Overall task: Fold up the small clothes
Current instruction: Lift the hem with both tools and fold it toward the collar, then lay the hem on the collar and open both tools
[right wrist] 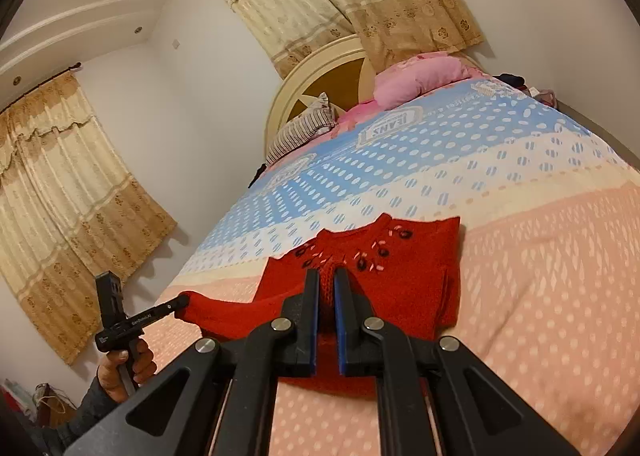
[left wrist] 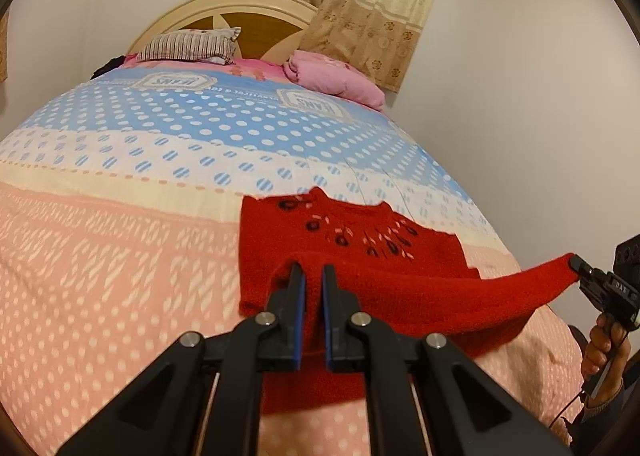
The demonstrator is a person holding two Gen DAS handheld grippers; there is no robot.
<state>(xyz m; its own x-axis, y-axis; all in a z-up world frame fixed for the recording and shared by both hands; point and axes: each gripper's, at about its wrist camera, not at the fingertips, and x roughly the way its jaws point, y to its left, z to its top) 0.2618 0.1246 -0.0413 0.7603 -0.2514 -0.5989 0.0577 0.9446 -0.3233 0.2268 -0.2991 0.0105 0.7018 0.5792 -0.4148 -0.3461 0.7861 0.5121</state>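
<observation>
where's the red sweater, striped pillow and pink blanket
red sweater [left wrist: 320,232]: left wrist view, embroidered chest
striped pillow [left wrist: 188,46]: left wrist view, middle of its face
pink blanket [left wrist: 332,76]: left wrist view, folded bulk

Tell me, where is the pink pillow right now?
The pink pillow lies at the far end of the bed, beside the striped pillow, in front of the round headboard and the curtain.

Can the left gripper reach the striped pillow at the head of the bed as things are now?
Probably not. The left gripper is shut on the red sweater's hem, as is the right gripper, and the striped pillow lies far off across the bedspread.
</observation>
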